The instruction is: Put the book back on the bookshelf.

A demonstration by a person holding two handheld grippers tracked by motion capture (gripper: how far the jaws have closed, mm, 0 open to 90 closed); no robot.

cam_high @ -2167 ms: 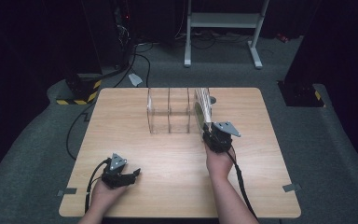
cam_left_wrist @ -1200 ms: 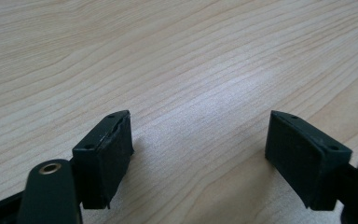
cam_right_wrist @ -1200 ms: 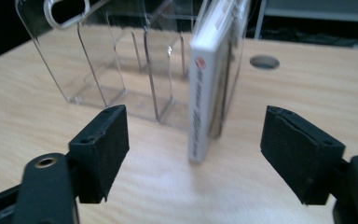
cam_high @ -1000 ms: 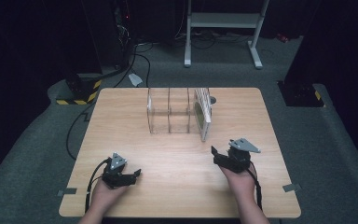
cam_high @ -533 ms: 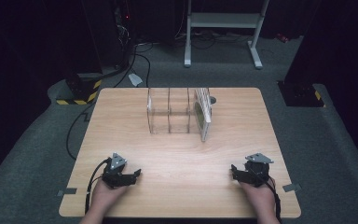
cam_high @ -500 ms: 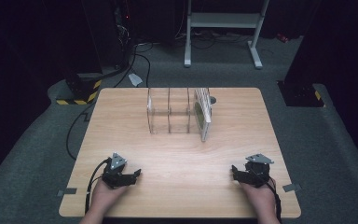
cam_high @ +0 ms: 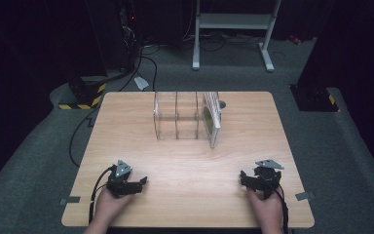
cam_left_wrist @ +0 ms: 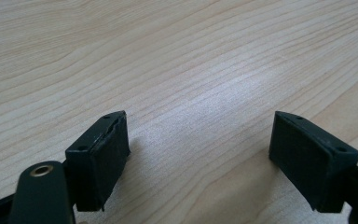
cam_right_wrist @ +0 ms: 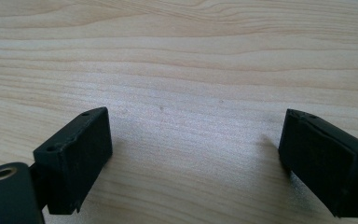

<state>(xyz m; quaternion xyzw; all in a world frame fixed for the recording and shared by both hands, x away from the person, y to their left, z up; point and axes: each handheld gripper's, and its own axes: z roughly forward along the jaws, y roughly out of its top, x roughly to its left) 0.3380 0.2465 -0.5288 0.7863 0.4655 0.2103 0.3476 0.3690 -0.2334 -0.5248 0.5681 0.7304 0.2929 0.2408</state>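
A clear rack (cam_high: 177, 116) with upright dividers stands at the back middle of the wooden table (cam_high: 126, 126). A flat case (cam_high: 212, 118) stands on edge in its rightmost slot. My left gripper (cam_high: 142, 182) rests low at the near left, pointing right. Its jaws are open in the left gripper view (cam_left_wrist: 198, 149), with bare wood between them. My right gripper (cam_high: 243, 177) lies at the near right, pointing left. Its jaws have just been opening and stand wide in the right gripper view (cam_right_wrist: 196, 154), with nothing between them. Both grippers are far from the rack.
A small dark round object (cam_high: 222, 104) sits just behind the rack. Beyond the table's far edge are floor cables (cam_high: 143, 53), a white stand (cam_high: 233, 29) and a yellow-and-black striped block (cam_high: 83, 95). Bare wood stretches between the two grippers.
The right gripper left the case in the rack, drew back toward the near right corner and sank to the table. The left gripper stayed put.
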